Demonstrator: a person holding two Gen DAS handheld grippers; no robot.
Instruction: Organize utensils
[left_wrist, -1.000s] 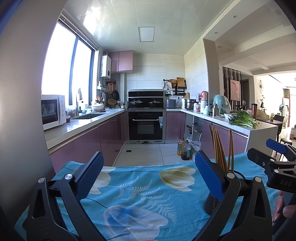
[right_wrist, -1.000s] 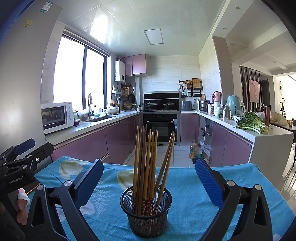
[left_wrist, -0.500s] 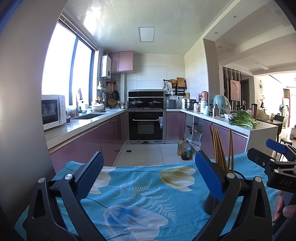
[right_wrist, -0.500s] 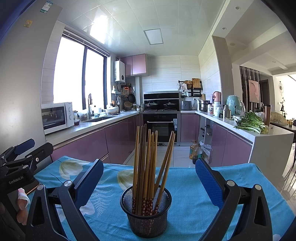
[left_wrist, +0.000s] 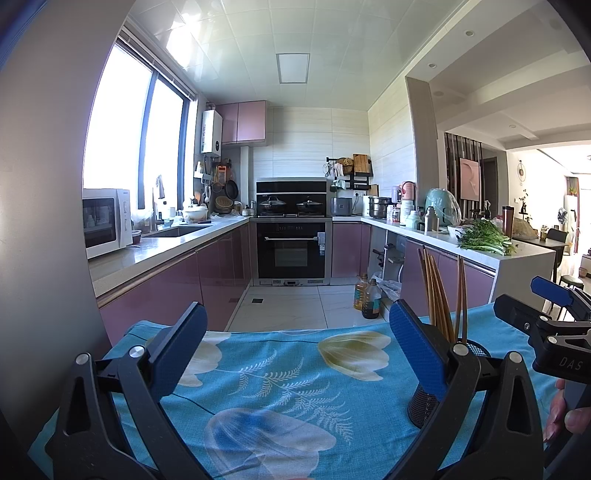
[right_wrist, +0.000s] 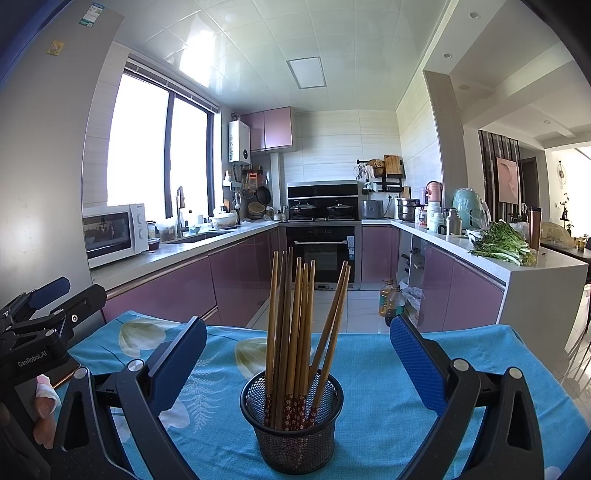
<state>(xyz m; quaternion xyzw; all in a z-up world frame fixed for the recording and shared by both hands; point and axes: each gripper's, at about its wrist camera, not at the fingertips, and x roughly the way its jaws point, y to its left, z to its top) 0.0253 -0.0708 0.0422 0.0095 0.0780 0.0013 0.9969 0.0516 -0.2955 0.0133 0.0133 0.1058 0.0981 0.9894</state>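
A black mesh holder (right_wrist: 291, 424) stands upright on the blue flowered tablecloth (right_wrist: 376, 369), holding several wooden chopsticks (right_wrist: 295, 325) with red patterned ends. My right gripper (right_wrist: 295, 354) is open, its blue pads on either side of the holder and clear of it. In the left wrist view the same holder (left_wrist: 421, 406) is partly hidden behind the right finger of my left gripper (left_wrist: 295, 343), with the chopsticks (left_wrist: 439, 299) rising above it. The left gripper is open with nothing between its fingers. Each gripper appears at the edge of the other's view.
The table sits at the near end of a kitchen with purple cabinets, an oven (left_wrist: 291, 251) at the far wall and a microwave (left_wrist: 105, 221) on the left counter. Greens (right_wrist: 502, 247) lie on the right counter. Oil bottles (left_wrist: 365, 295) stand on the floor.
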